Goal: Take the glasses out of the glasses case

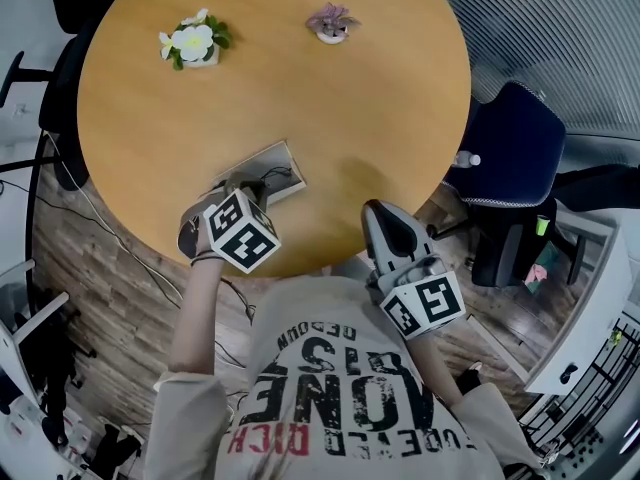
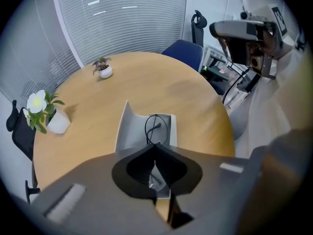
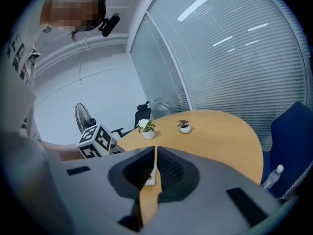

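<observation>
My left gripper (image 2: 156, 146) is clamped on the thin black wire-rimmed glasses (image 2: 157, 128), which lie in the open grey glasses case (image 2: 128, 131) mid-frame, so the grasp looks made. Next comes a slow, straight lift clear of the case. My right gripper (image 3: 154, 153) is closed and empty.

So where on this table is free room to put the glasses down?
Free: the wide bare wood of the table right of the glasses case in the head view, nearer than the purple plant, and the middle strip between the white flower pot and the case. Crowded: the near edge, where the left gripper, shut on the glasses, stands over the open case.
</observation>
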